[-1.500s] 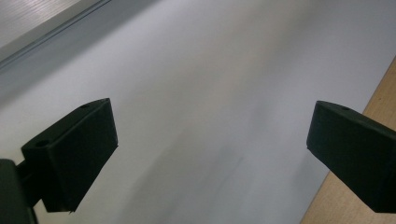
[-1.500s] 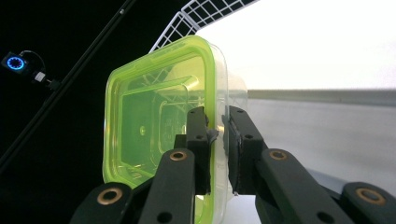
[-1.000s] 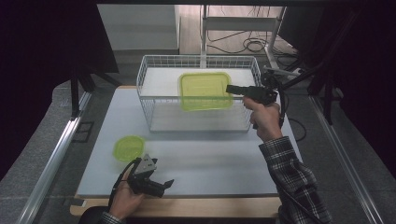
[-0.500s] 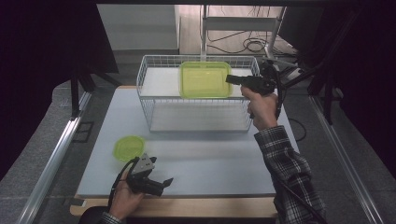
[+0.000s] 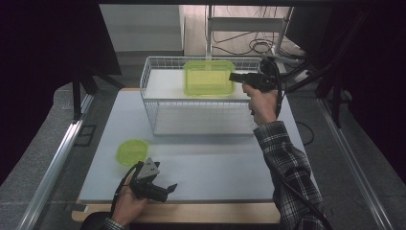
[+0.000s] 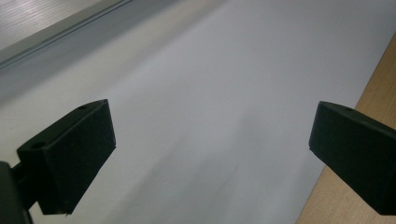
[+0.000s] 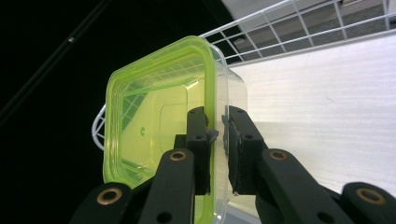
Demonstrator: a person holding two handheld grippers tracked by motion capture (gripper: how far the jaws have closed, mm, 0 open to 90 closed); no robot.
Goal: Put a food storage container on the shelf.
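Note:
A clear square container with a lime-green rim (image 5: 208,77) hangs tilted over the white wire basket (image 5: 158,122), its open side facing the camera. My right gripper (image 5: 233,76) is shut on the container's right wall (image 7: 215,122), one jaw inside and one outside. A round lime-green lid (image 5: 131,151) lies flat on the white table mat at the front left. Just to the lid's right, near the front edge, my left gripper (image 5: 171,187) rests low over the mat, open, with bare mat between its jaws (image 6: 210,154).
The wire basket stands at the back middle of the white mat (image 5: 215,163). A wooden table edge (image 5: 191,213) runs along the front. Metal rails flank the table on both sides, and cables lie on the floor behind.
My right gripper has lifted the container higher and carried it farther back over the basket. The left gripper has stayed put.

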